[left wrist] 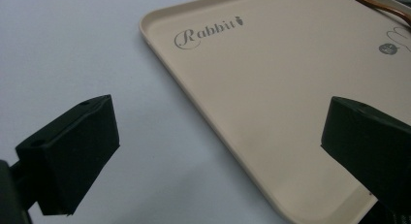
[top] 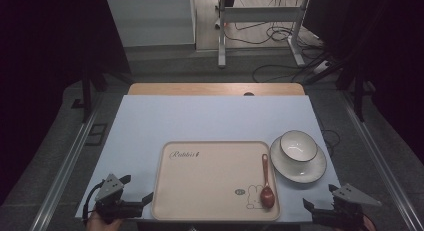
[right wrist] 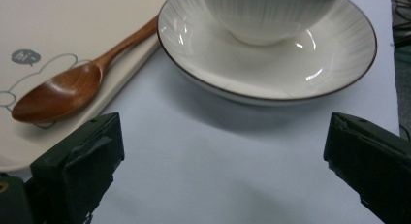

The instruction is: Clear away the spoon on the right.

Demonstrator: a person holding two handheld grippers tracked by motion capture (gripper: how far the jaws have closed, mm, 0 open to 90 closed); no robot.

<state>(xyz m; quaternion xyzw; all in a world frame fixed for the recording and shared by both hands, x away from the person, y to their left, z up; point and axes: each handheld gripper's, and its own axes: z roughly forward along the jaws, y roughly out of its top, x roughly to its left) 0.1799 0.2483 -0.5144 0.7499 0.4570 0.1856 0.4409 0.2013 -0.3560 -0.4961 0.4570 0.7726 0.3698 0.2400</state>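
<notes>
Ahead-left of the right tool (top: 320,207), jaws wide and empty, lay the wooden spoon (top: 266,183), handle pointing away; the left tool (top: 134,191) was farther, likewise open.

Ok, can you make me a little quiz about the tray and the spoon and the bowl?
1. True or false: the wooden spoon lies on the tray.
2. What does the bowl sit in: A) the tray, B) the plate, C) a cup?
3. Fill in: both the left gripper and the right gripper have their jaws ____.

Key: 1 true; 2 B; 3 open.
</notes>
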